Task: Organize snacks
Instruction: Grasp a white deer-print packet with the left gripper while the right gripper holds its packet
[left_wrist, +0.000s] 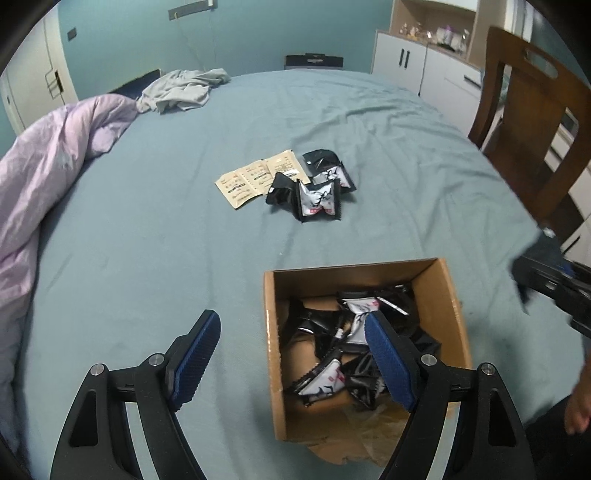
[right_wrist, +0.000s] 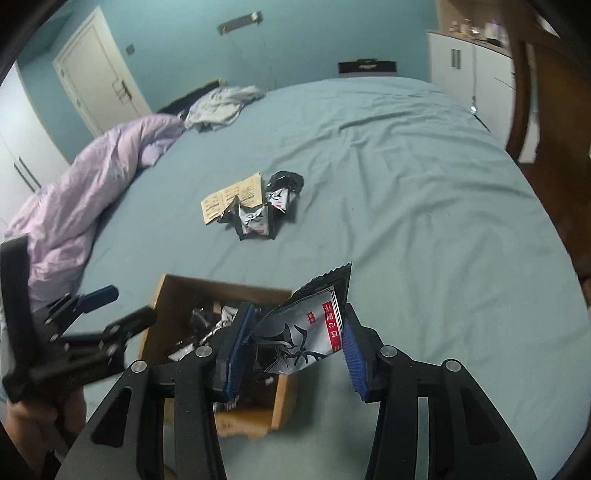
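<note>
A brown cardboard box (left_wrist: 454, 310) on the blue bed holds several black-and-white snack packets (left_wrist: 354, 332); it also shows in the right wrist view (right_wrist: 173, 291). My left gripper (left_wrist: 291, 339) is open and empty, its right finger over the box. My right gripper (right_wrist: 295, 332) is shut on a black-and-silver snack packet (right_wrist: 306, 332), held above the box's right edge. More packets (left_wrist: 317, 192) and beige sachets (left_wrist: 251, 177) lie further up the bed, seen too in the right wrist view (right_wrist: 258, 214).
A lilac duvet (left_wrist: 48, 173) is bunched at the left. Grey clothes (left_wrist: 184, 92) lie at the far end. A wooden chair (left_wrist: 528, 129) and white cabinets (left_wrist: 413, 70) stand to the right of the bed.
</note>
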